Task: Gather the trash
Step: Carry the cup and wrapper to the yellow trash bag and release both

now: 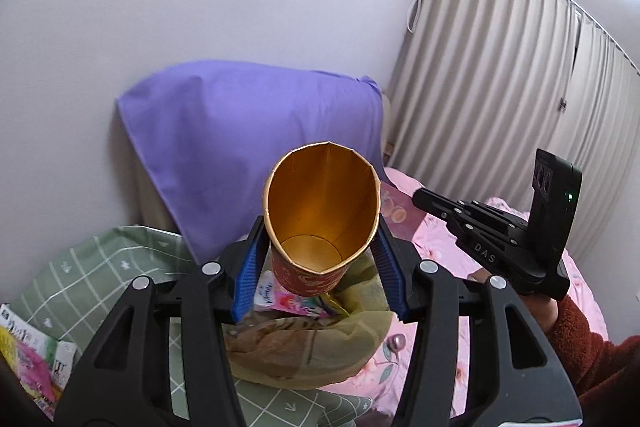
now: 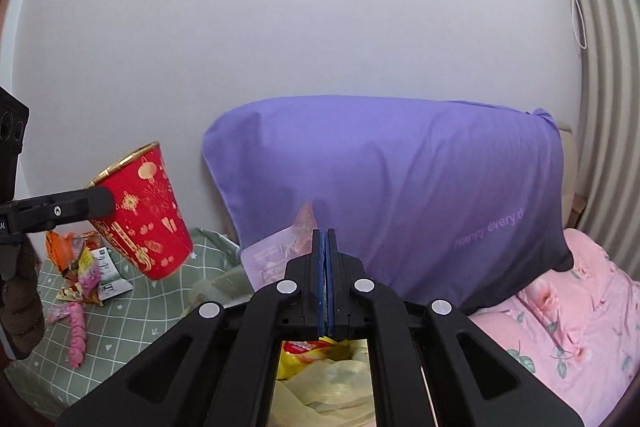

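Note:
A red paper cup (image 1: 320, 227) with gold lining and gold lantern prints is held up in the air, its mouth tilted toward the camera. My left gripper (image 1: 320, 239) is shut on the cup, blue pads (image 1: 250, 267) pressing its sides. From the right wrist view the cup (image 2: 148, 211) hangs at the left, with the left gripper (image 2: 96, 203) across it. A yellowish trash bag (image 1: 304, 359) with wrappers in it lies under the cup. My right gripper (image 2: 325, 239) is shut on a pale pink packet (image 2: 276, 259). The left wrist view shows the right gripper (image 1: 418, 197) and that packet (image 1: 394, 211).
A purple pillow (image 2: 400, 187) leans on the white wall. Several loose wrappers (image 2: 84, 267) lie on the green checked blanket (image 2: 132, 311) at the left. Pink floral bedding (image 2: 560, 327) spreads to the right, with a curtain (image 1: 500, 87) behind. A sleeved hand (image 1: 576, 339) holds the right gripper.

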Demonstrator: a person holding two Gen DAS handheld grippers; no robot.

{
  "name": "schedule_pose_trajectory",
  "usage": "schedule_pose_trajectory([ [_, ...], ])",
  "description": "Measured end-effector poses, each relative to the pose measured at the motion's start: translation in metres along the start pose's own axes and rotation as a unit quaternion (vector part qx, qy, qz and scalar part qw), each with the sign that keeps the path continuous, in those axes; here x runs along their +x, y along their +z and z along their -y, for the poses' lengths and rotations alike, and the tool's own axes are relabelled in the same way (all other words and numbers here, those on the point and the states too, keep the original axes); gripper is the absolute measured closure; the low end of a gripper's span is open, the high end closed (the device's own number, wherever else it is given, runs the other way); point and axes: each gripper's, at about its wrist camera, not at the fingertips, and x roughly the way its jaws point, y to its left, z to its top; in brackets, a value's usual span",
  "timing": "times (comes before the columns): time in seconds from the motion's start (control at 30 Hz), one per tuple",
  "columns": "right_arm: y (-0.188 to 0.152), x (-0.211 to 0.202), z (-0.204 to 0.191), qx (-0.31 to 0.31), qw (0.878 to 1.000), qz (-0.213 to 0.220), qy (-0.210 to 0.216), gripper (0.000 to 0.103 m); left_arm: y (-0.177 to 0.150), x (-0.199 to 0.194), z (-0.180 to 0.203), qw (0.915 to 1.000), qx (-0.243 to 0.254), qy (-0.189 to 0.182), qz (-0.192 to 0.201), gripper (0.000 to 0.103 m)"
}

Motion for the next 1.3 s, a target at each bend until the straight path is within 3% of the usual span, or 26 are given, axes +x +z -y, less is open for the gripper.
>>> schedule_pose_trajectory([
  [0.17,-0.009,0.018,0.009,0.004,1.0,-0.017,-0.003,0.099,-0.008,0.041,-0.004,0.9985,-0.017,-0.027,-0.044,0.054],
  [0.4,-0.025,0.045,0.013,-0.001,0.998,-0.053,0.017,0.099,-0.039,0.104,-0.019,0.9882,-0.054,-0.05,-0.134,0.054],
  [0.5,-0.034,0.064,0.009,-0.001,0.997,-0.072,0.028,0.099,-0.052,0.128,-0.023,0.9855,-0.02,0.006,-0.168,0.056],
  [0.6,-0.043,0.083,-0.002,-0.012,0.995,-0.095,0.041,0.099,-0.069,0.14,-0.031,0.9773,0.015,0.065,-0.201,0.058],
  [0.67,-0.047,0.093,-0.007,-0.022,0.993,-0.108,0.045,0.099,-0.074,0.141,-0.034,0.9747,0.022,0.072,-0.21,0.059],
  [0.87,-0.055,0.105,-0.01,-0.026,0.99,-0.127,0.045,0.099,-0.079,0.14,-0.042,0.9759,0.019,0.064,-0.208,0.058],
  [1.07,-0.054,0.099,-0.002,-0.02,0.992,-0.119,0.03,0.098,-0.068,0.118,-0.055,0.9814,-0.053,0.005,-0.185,0.046],
  [1.3,-0.053,0.09,0.005,-0.021,0.993,-0.116,0.011,0.098,-0.058,0.084,-0.057,0.9883,-0.063,0.041,-0.133,0.042],
])
